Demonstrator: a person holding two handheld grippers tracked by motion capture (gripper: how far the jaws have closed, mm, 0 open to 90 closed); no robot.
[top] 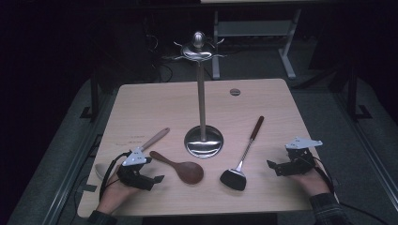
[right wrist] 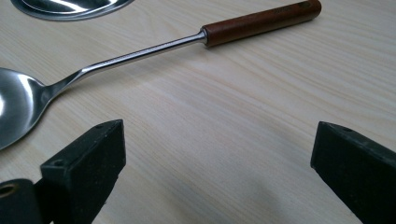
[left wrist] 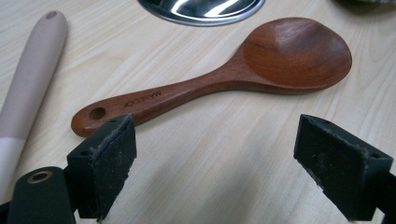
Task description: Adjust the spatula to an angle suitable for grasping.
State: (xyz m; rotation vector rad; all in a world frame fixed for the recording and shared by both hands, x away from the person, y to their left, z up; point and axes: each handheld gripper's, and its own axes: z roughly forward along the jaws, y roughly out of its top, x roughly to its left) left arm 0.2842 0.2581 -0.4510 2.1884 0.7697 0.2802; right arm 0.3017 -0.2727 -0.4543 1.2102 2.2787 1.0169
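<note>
Both tongs, the left tongs point(top: 149, 177) and right tongs point(top: 277, 165), were open and held nothing, and the smooth wooden spoon point(left wrist: 219, 81) could slip and hit the stand point(top: 203, 140).

Brown wooden spoon point(left wrist: 224, 79) lying flat, near left, bowl rightward. Steel ladle point(right wrist: 140, 53) with wooden handle lying flat, near right.
</note>
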